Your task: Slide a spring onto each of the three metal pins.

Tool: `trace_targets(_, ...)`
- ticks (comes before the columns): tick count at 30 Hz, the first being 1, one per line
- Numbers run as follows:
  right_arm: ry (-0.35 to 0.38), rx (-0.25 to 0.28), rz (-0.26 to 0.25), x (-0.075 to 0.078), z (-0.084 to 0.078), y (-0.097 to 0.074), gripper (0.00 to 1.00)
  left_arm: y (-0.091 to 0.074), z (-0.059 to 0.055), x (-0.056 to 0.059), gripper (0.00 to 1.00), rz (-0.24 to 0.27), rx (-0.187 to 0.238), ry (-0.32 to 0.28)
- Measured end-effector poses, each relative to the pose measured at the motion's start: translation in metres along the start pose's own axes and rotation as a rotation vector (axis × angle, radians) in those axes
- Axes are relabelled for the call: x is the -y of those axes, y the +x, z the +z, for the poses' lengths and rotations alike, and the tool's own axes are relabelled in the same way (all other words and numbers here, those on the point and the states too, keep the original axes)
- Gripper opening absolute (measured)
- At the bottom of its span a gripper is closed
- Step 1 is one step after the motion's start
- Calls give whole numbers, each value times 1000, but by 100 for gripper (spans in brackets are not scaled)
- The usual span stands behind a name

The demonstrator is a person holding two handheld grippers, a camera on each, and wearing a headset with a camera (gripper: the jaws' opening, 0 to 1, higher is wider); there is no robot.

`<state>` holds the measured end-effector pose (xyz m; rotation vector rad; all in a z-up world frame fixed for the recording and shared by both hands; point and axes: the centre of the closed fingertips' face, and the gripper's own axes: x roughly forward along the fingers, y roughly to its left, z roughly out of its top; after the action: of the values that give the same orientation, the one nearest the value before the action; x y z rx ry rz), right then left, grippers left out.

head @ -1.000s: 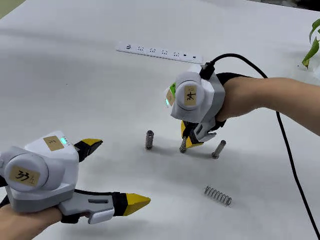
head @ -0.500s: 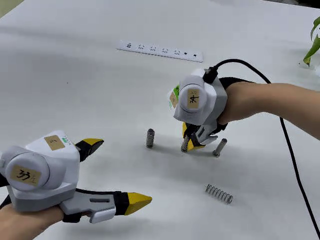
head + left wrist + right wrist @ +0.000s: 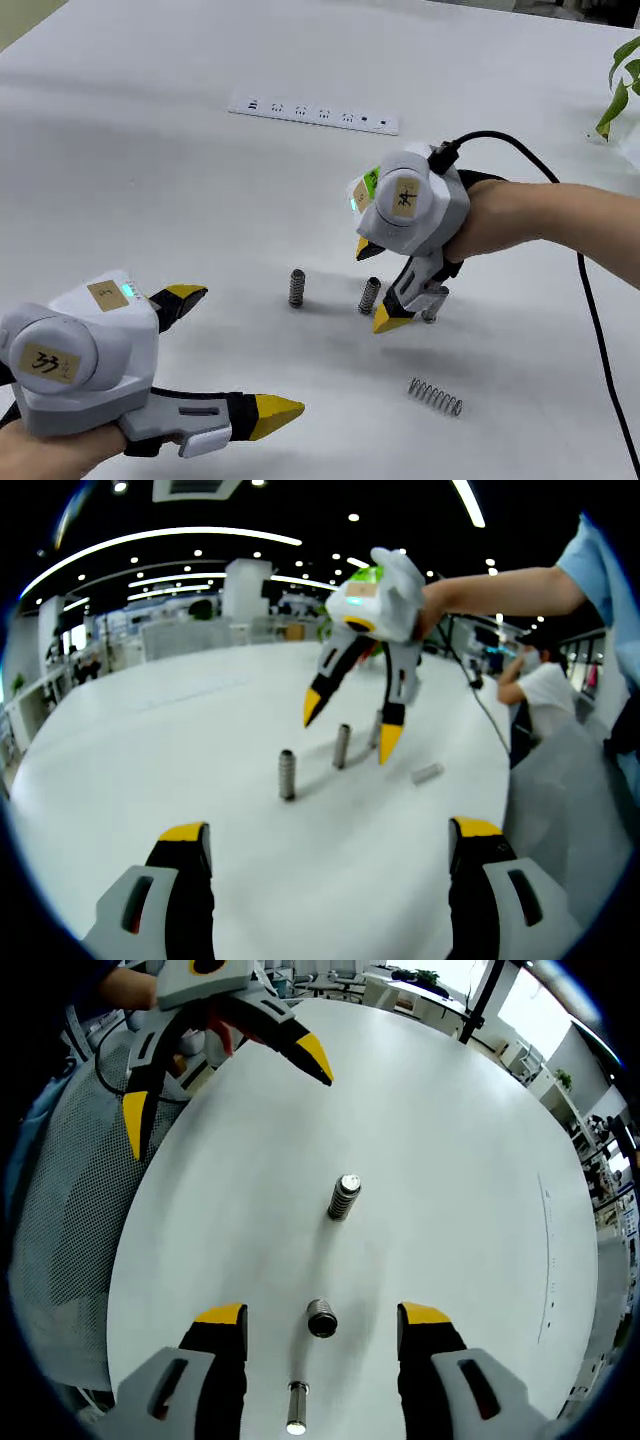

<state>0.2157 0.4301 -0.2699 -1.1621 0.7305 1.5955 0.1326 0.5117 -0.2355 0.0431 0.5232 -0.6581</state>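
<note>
The white table (image 3: 150, 180) gives open room around the work, with the power strip (image 3: 313, 113) lying along its far side, so the pins can be reached from above without obstruction. The left gripper (image 3: 232, 350) hangs low at the near left, jaws spread wide and holding nothing, well apart from the pins though pointed toward them; I judge it is parked out of the way while the other hand works. The right gripper (image 3: 375, 285) hovers over the row with its jaws pointing down, released and empty, one yellow tip on either side of the middle pin (image 3: 369, 295), a stance suited to seating a spring from the top; its black cable (image 3: 590, 300) trails off to the right, away from the parts. The three pins stand upright in a short row, which lets a coil drop over each from above; the leftmost pin (image 3: 297, 288) wears a spring, the middle pin wears one too, and in the right gripper view the third pin (image 3: 295, 1407) shows smooth and bare near the base of the jaws. The loose spring (image 3: 435, 396) lies on its side on the table, nearer the person than the row, not far from the bare pin and touching neither gripper. By my reckoning two of three are done, and the next move calls for gripping that coil by its side so that an open end is free to go over the pin's top.
</note>
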Motion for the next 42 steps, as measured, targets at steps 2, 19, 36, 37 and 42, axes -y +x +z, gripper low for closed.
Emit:
trace_targets(2,32,22,-9,-1,-1,-1,73,0,1,1,100,-2,2,2)
trace_targets(19,283,204,-116,-10,-16,-25,99,7,16,10,100,-37,3,48)
trace_targets(36,425,298,-225,-26,-45,-54,99,13,20,15,100,-64,2,77)
trace_targets(37,435,308,-234,-28,-46,-57,99,13,20,16,100,-65,2,78)
trace_targets(42,459,335,-269,-39,-52,-64,99,15,22,19,100,-78,2,87)
